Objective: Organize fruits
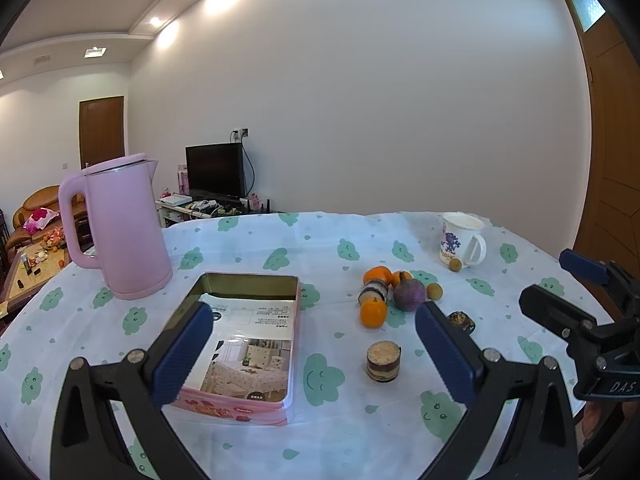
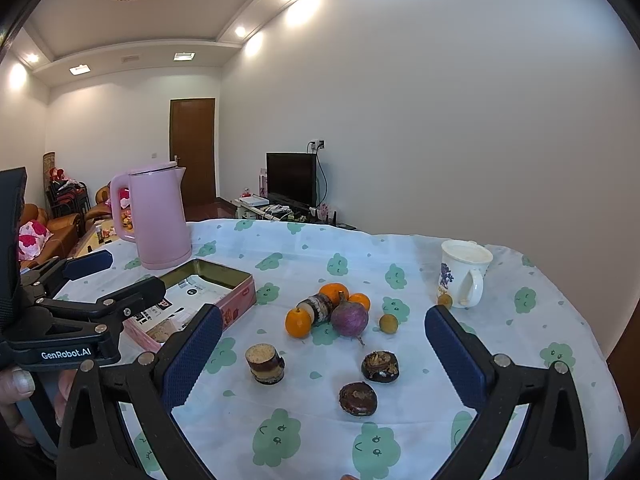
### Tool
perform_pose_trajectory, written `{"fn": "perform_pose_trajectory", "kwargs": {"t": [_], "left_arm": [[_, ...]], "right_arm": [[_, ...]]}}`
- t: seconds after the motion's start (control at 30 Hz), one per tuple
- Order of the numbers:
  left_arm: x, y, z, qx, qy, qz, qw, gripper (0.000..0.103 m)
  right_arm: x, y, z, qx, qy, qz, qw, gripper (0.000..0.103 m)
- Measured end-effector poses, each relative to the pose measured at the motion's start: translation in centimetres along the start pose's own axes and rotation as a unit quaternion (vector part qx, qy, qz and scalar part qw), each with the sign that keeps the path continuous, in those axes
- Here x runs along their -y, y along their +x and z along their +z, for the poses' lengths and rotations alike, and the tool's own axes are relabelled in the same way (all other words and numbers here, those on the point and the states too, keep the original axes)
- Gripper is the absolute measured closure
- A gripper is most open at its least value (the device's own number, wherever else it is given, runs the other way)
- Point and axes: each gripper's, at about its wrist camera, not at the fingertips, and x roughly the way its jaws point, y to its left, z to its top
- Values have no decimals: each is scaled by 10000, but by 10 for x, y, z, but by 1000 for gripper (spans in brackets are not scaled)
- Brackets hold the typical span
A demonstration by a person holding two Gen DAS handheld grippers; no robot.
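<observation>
A cloud-print tabletop (image 2: 304, 256) carries a pink kettle (image 2: 158, 216) and an open pink tin (image 1: 244, 340). Oranges (image 2: 298, 322) and a purple fruit (image 2: 349, 319) cluster near its middle. The left tool (image 1: 314, 350) and right tool (image 2: 324, 354) hover wide open, gripping nothing.

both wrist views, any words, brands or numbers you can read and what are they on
"GenRobot.AI": white print on the left gripper body, right wrist view.
"DAS": part of a word on the right gripper body, left wrist view; the rest is cut off.
Printed sheet inside the pink tin: lines of text, too small to read.
Tin's front wall: a small label, blurred.
White mug: lettering under the purple design, unreadable.
</observation>
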Motion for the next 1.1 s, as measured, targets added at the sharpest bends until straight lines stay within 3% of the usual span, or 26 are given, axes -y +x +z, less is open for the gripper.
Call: {"fn": "perform_pose_trajectory", "kwargs": {"t": [1.1], "left_arm": [[-2,1,-3,-16,10,10,10000,0]], "right_arm": [[-3,1,-6,-17,29,-2,10000,1]]}}
